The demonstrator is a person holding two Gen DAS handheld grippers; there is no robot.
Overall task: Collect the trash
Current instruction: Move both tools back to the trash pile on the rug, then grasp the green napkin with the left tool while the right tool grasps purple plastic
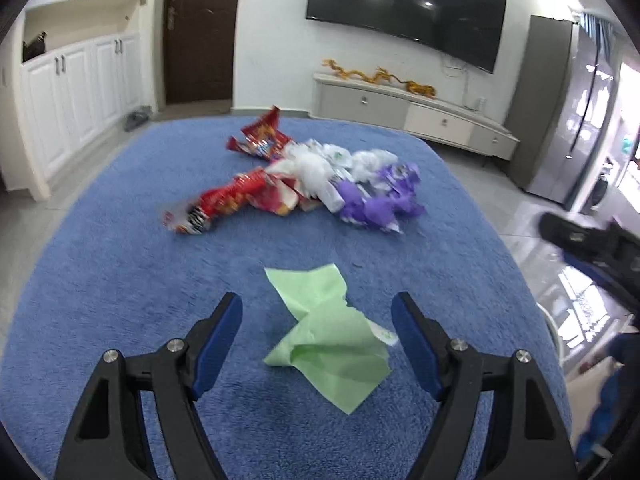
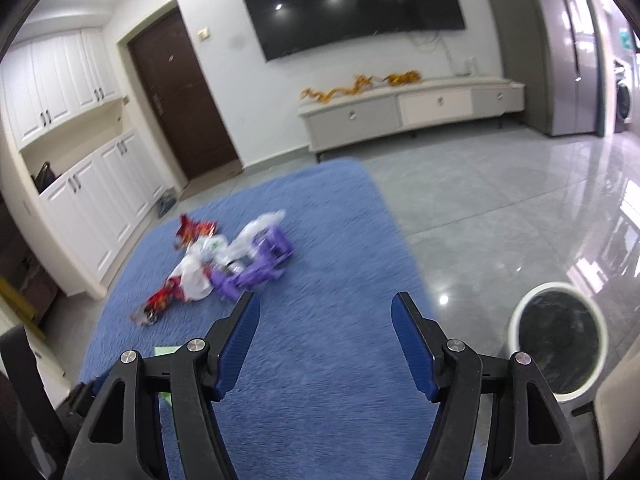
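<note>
Between the left gripper's (image 1: 318, 316) parted blue pads (image 1: 222, 344): green paper (image 1: 328, 348), crumpled, flat on the blue rug (image 1: 120, 300).
Beyond it, a pile of red, white and purple wrappers (image 1: 304, 180). Right gripper (image 2: 325, 322): jaws apart, nothing between them, over bare rug; white bin (image 2: 558, 340) just to its right, on the tile floor.

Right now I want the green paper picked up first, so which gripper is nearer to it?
Left. The left gripper is open with the green paper lying between its fingers; the right gripper points at bare rug beside it.
</note>
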